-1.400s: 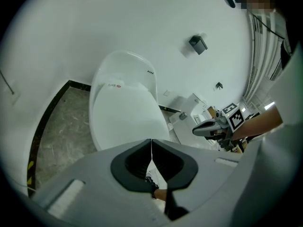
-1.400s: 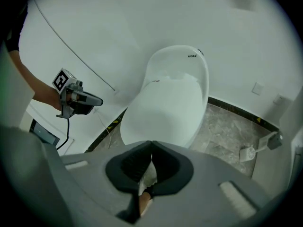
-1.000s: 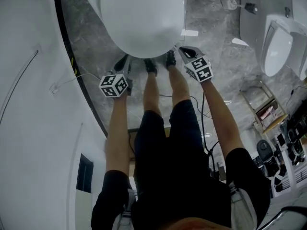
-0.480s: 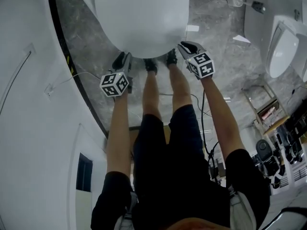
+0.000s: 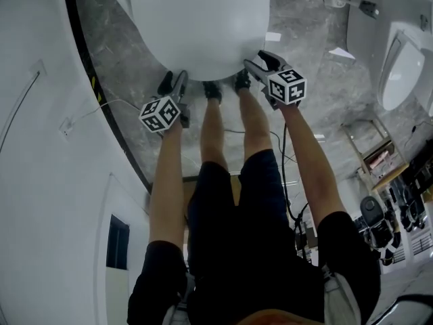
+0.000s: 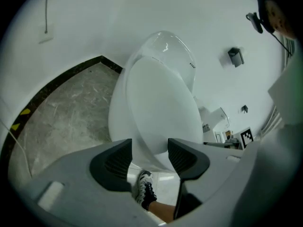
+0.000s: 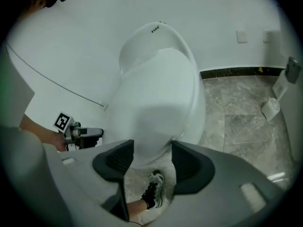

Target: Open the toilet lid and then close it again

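1. The toilet lid [image 5: 199, 26] lies flat down on the bowl, directly in front of me. Its rounded front edge sits just above the shoes [image 5: 212, 92].
2. My main worry is slip. The lid looks glossy and curved, so jaws that close on only the very lip could skate off once I lift.
3. The two grippers flank the front edge on opposite sides. If one bites before the other or lifts faster, I expect the lid to twist on its hinge instead of rising square.
4. If a hold fails partway up, the lid would likely drop and slam onto the bowl.
5. The left gripper [image 5: 174, 85] has just been opening and its jaws stand wide apart. In the left gripper view the lid's front rim [image 6: 161, 112] shows through the gap beyond the pads. Nothing is clamped, and I cannot tell whether a jaw tip brushes the rim.
6. The right gripper [image 5: 260, 63] has also just been opening and is spread about as wide. The right gripper view shows the lid [image 7: 156, 103] framed between its jaws, with a shoe below. The pads press on nothing.
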A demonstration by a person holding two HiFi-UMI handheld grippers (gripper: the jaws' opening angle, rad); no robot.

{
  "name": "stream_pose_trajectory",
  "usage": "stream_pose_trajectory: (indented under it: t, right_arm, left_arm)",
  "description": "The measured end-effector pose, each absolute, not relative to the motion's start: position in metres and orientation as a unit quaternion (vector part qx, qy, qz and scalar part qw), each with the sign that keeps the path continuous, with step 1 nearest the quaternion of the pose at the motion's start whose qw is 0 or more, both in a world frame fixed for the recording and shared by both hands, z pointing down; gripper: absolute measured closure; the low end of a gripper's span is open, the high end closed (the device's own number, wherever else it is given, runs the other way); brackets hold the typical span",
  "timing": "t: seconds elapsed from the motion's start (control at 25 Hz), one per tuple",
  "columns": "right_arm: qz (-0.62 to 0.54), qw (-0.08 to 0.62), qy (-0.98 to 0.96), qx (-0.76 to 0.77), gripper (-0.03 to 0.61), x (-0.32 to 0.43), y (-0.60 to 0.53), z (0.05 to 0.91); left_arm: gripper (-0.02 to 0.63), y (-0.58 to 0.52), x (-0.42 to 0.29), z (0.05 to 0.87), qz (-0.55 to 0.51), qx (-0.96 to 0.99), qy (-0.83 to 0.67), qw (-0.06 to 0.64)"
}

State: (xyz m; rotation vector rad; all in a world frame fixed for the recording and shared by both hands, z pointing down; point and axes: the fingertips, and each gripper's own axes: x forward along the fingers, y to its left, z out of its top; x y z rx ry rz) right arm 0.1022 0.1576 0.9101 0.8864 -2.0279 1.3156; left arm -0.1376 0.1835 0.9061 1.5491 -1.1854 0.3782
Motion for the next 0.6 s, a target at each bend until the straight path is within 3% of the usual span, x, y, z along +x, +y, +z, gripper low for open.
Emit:
stream_pose_trajectory:
  t: [0.2,0.36,0.6]
  right_arm:
    - [0.496,0.285,-0.753,0.325,0.335,0.101,0.160,0.906]
    - [0.522,0.259,-0.744,0.327,0.387,0.104,0.160,0.901]
    - [0.548,0.236,-0.732,0.331,0.413,0.104,0.159,0.896]
  left_arm:
    - [0.379,0.186,-0.126,0.903,0.131,0.655,-0.477,0.572]
    - [0.379,0.187,-0.126,0.900,0.122,0.647,-0.470,0.587]
    - [0.379,0.185,-0.130,0.896,0.107,0.639,-0.472,0.598]
